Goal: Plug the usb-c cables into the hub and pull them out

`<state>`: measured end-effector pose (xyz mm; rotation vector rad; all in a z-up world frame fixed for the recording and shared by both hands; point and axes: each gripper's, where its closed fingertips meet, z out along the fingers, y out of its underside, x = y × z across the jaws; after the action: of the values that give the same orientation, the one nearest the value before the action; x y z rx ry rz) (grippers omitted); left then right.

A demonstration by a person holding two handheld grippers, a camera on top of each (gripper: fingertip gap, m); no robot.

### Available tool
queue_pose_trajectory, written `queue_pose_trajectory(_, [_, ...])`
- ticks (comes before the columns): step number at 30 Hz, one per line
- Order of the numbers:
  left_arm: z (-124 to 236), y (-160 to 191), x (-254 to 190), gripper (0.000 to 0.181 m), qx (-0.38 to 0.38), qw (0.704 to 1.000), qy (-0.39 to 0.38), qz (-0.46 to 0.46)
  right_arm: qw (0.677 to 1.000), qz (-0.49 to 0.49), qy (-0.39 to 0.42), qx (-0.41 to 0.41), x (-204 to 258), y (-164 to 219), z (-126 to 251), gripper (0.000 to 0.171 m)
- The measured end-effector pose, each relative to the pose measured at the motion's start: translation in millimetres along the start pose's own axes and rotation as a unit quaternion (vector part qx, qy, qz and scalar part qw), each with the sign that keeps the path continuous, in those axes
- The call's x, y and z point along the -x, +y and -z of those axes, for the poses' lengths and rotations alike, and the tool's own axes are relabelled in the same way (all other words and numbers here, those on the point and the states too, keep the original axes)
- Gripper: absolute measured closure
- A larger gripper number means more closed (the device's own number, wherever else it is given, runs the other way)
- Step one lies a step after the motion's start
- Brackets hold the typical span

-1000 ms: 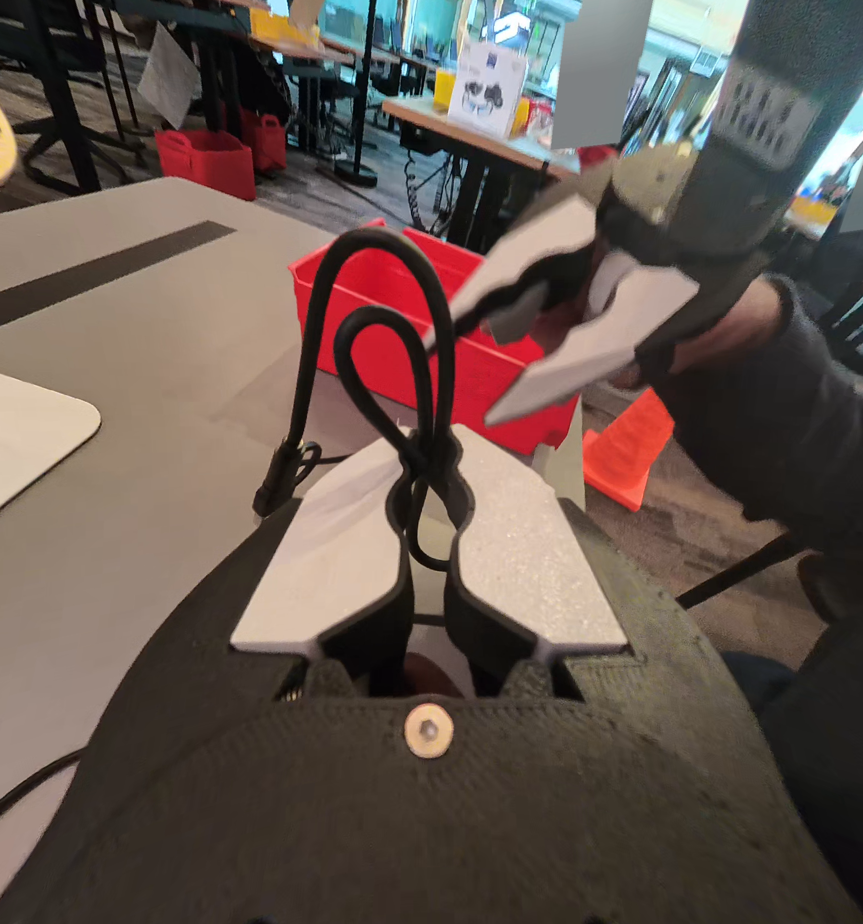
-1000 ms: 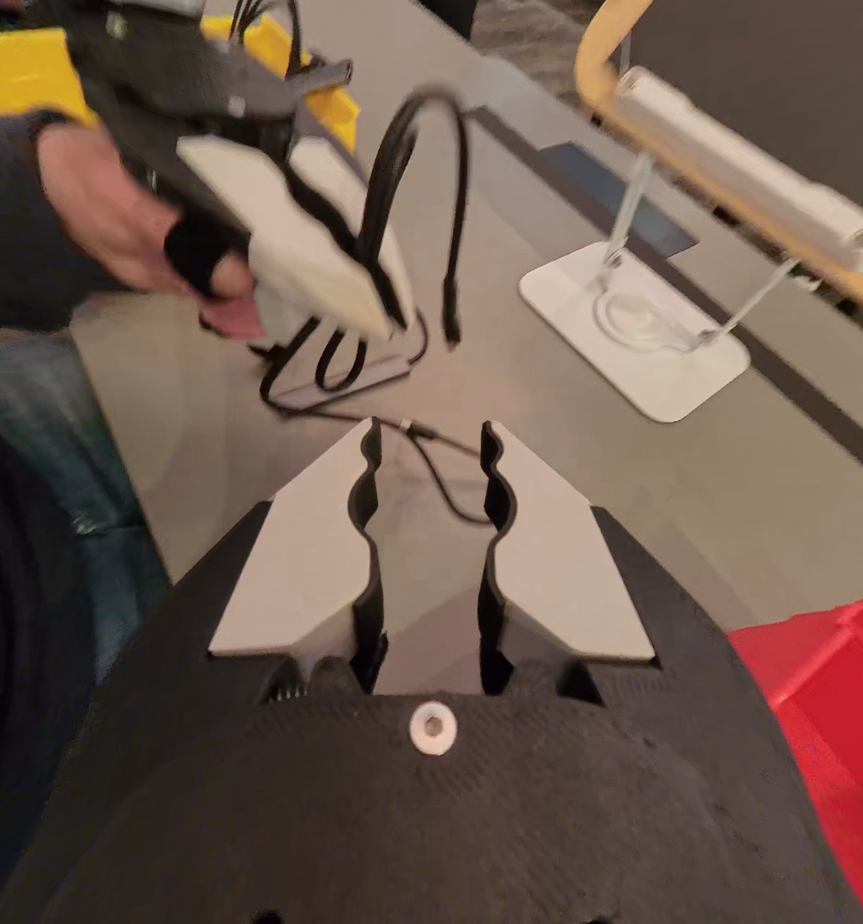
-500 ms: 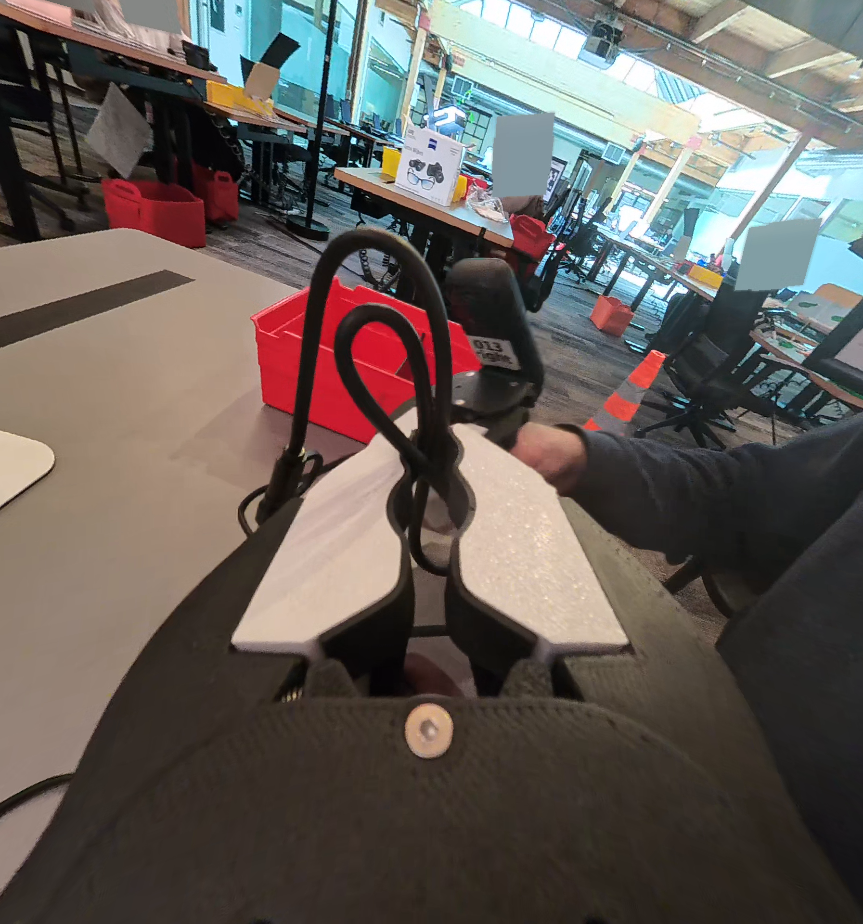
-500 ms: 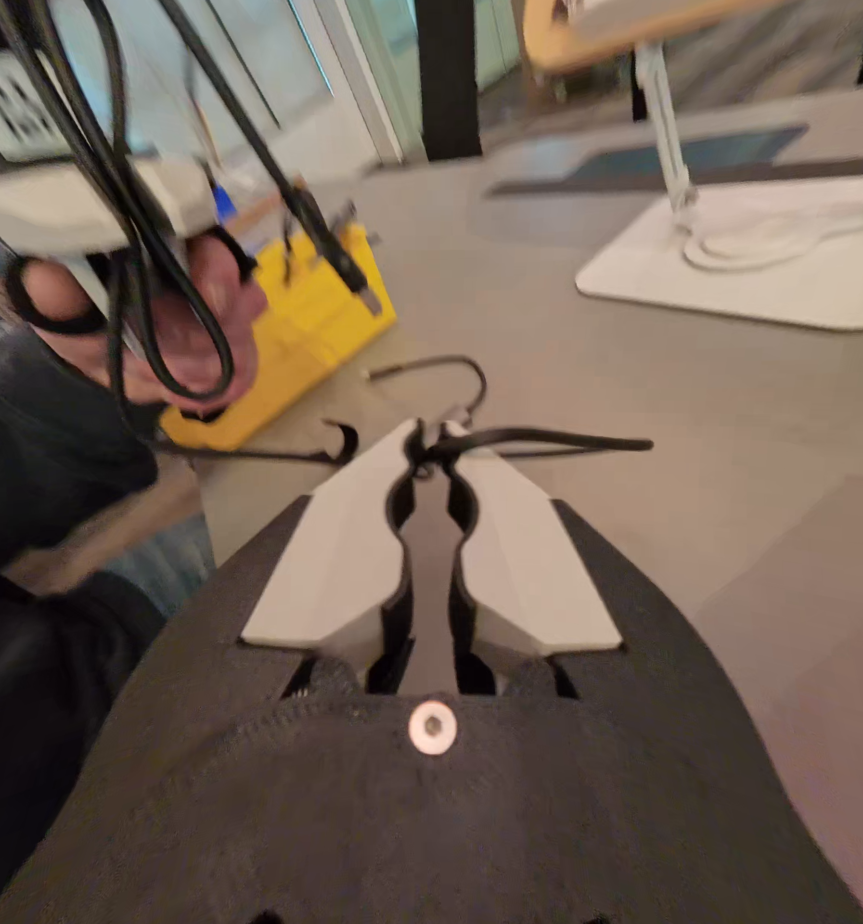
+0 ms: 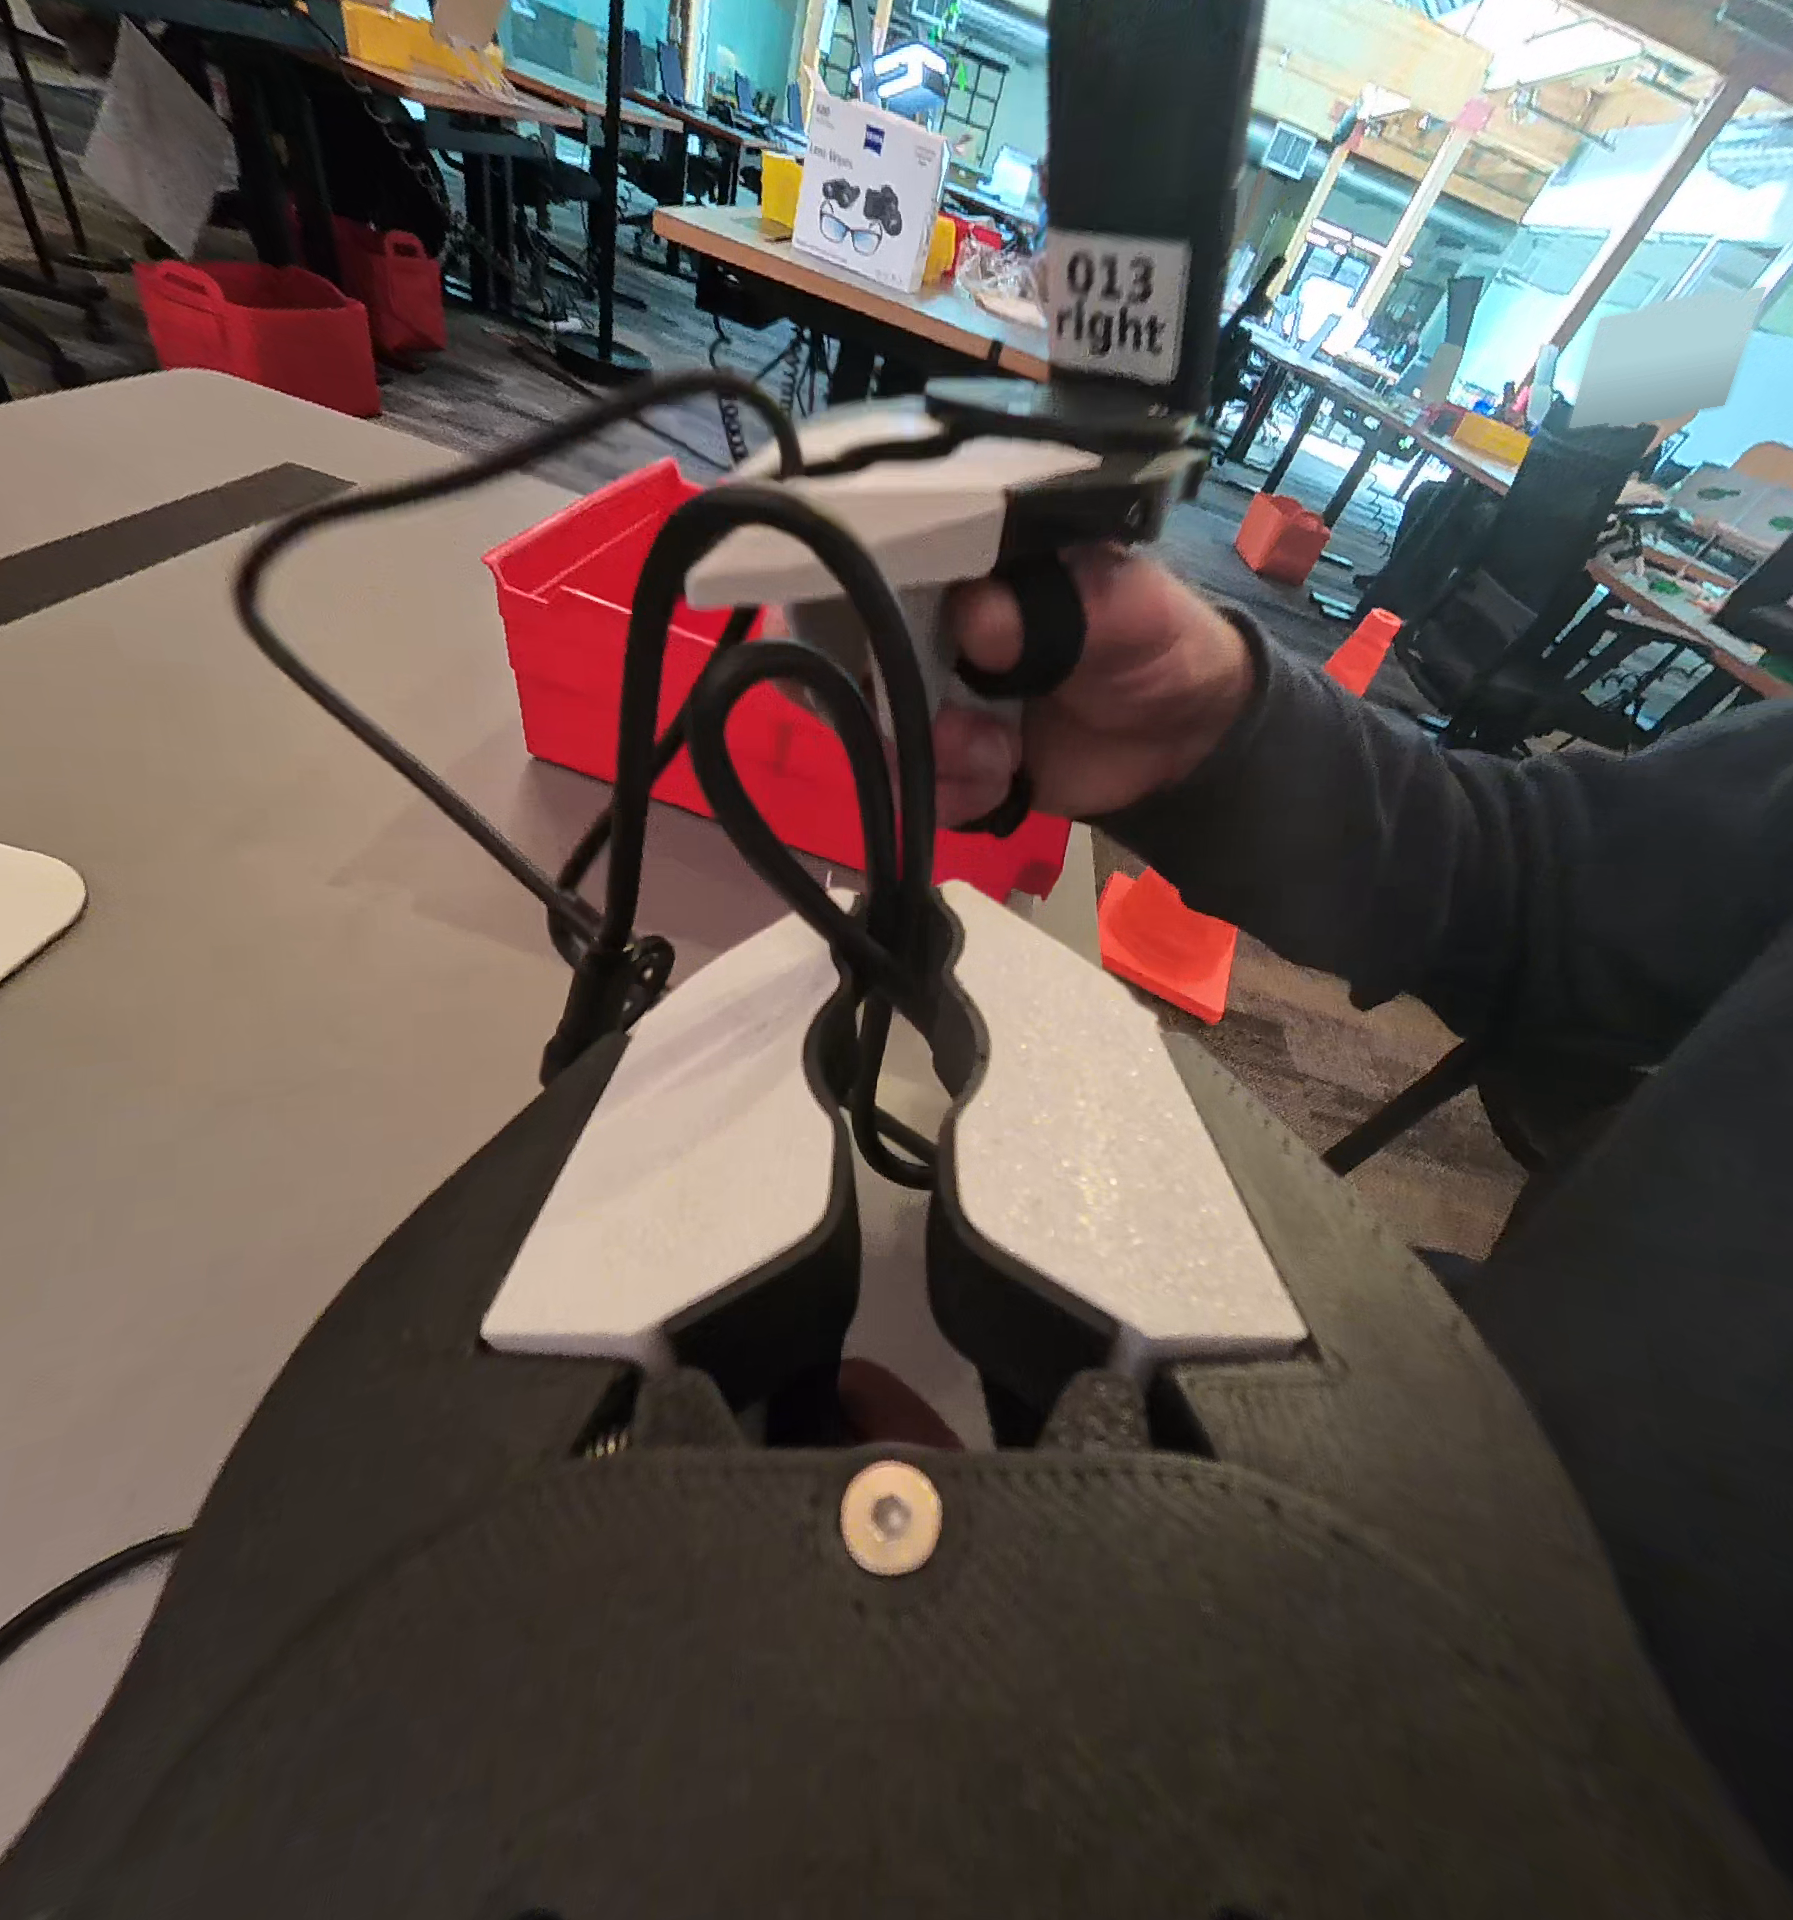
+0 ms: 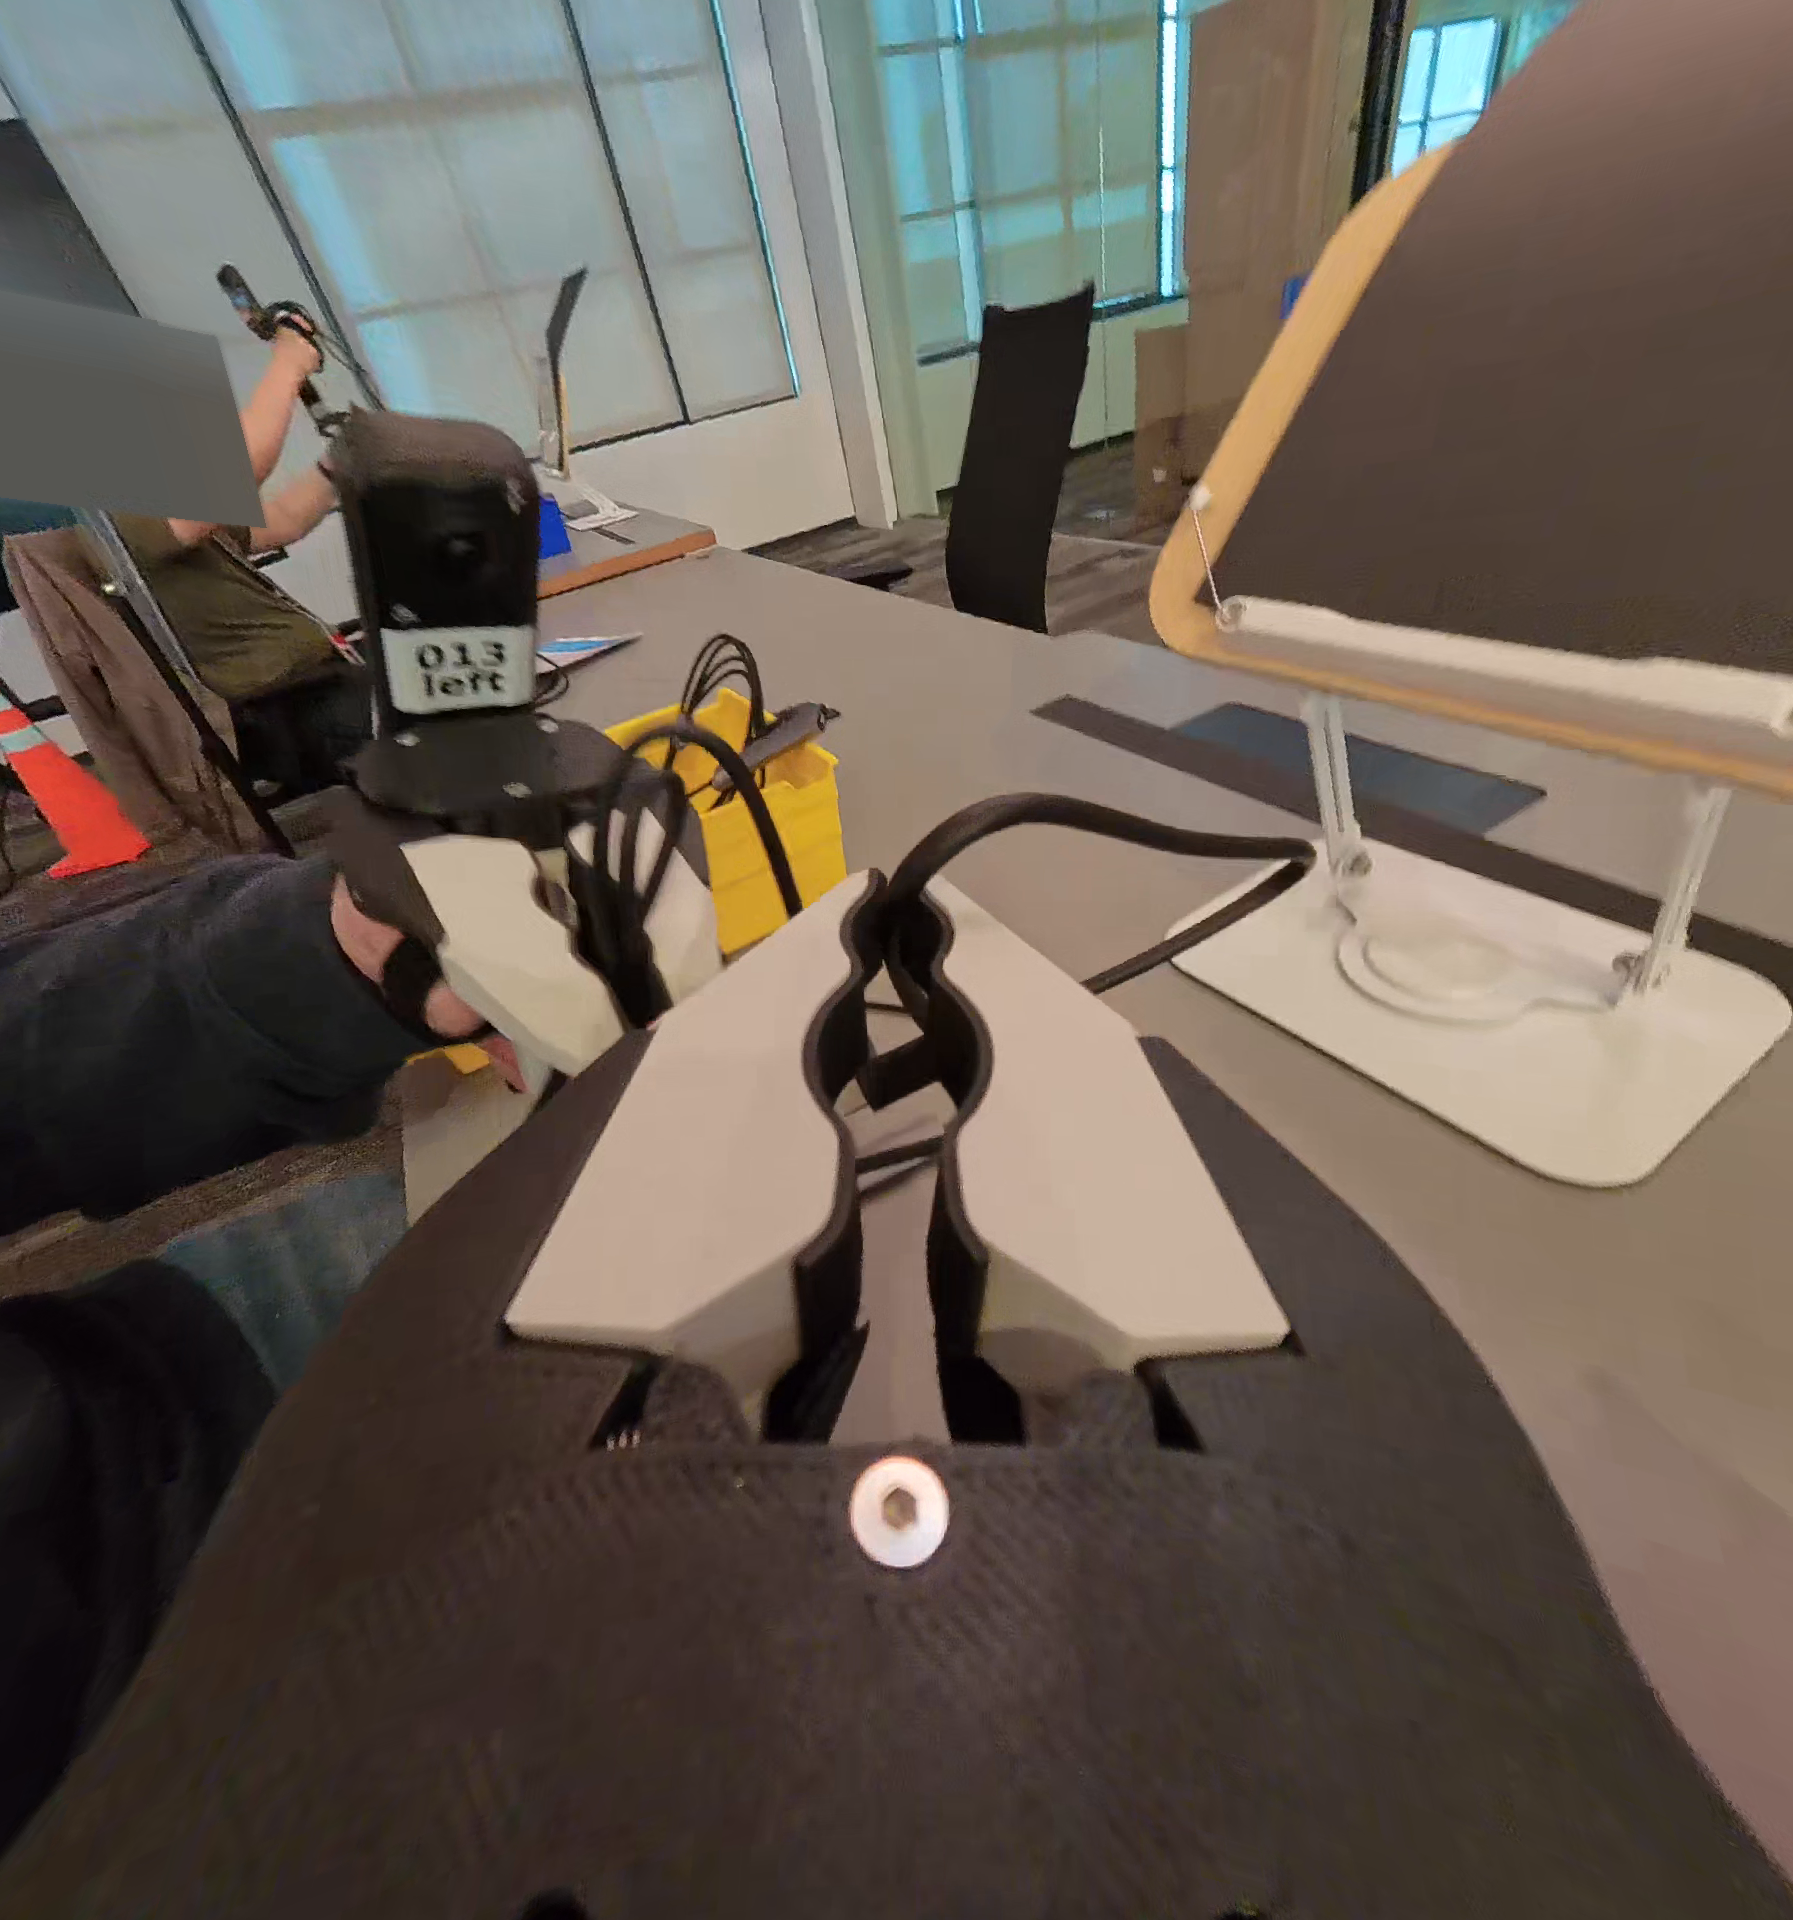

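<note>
Cables (image 5: 767, 727), black and looped, are sticking up out of the left tongs (image 5: 897, 971), which are squeezing tight on the bundle above the gray counter (image 5: 248, 1039). One thinner cable (image 6: 1110, 821) is getting pinched at the tips of the right tongs (image 6: 897, 920), nearly closed, held up level by a hand (image 5: 1089, 707) near the red bin (image 5: 601, 644).
</note>
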<state>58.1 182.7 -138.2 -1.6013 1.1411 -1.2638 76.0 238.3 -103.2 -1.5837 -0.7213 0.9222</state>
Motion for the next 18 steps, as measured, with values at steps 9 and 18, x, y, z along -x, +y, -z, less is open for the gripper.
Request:
queue_pose_trajectory(9, [-8.3,5.2,21.2,0.172,0.003,0.999,-0.052,0.016,0.995,0.059,-0.048,-0.061,39.9,-47.6,-2.2,0.171])
queue_pose_trajectory(18, [-12.1,-6.4,31.1,0.17,-0.029,0.996,-0.09,-0.004,0.986,0.059,-0.127,-0.089,73.8,-67.4,-6.8,0.171])
